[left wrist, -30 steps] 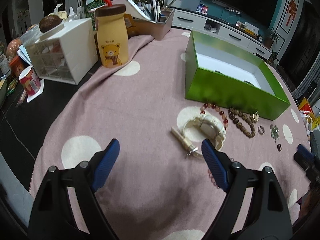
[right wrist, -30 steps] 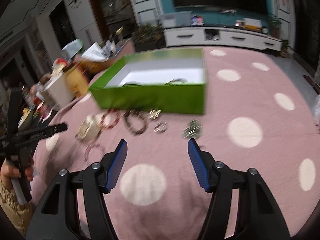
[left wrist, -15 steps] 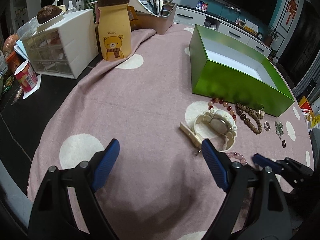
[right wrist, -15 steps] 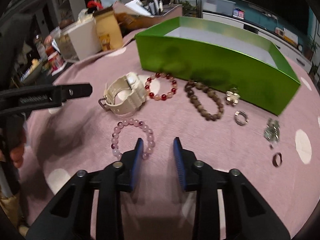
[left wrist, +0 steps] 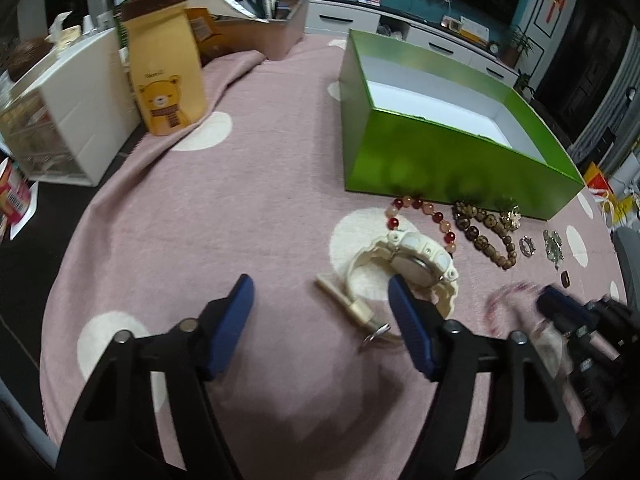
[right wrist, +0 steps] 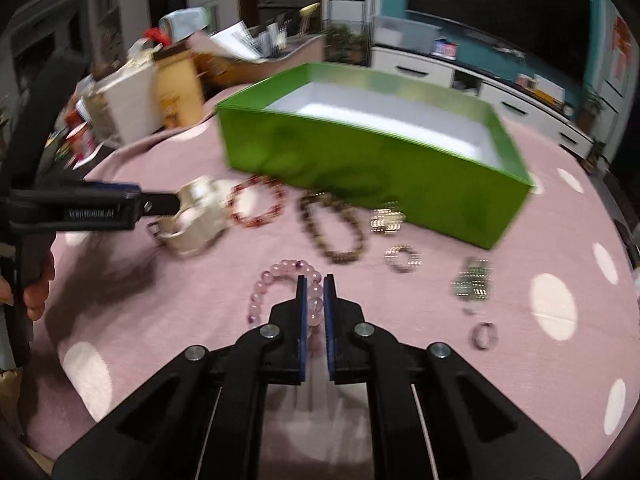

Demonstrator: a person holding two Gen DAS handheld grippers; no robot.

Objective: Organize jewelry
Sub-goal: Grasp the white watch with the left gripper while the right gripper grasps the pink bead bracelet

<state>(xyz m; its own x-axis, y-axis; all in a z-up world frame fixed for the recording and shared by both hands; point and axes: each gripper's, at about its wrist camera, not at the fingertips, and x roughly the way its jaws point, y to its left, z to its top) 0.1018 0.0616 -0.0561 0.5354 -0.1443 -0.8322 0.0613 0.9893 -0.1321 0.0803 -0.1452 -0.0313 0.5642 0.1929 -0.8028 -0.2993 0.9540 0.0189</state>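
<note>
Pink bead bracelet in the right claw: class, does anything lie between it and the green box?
Yes. The brown bead bracelet lies on the cloth between the pink bead bracelet and the green box.

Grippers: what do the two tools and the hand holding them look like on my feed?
Both grippers, left and right, have black plastic scissor-style arms with silver rivets and ribbed blue finger pads. The left one carries blurred white lettering on its side. A bare hand shows; no cables visible.
</note>
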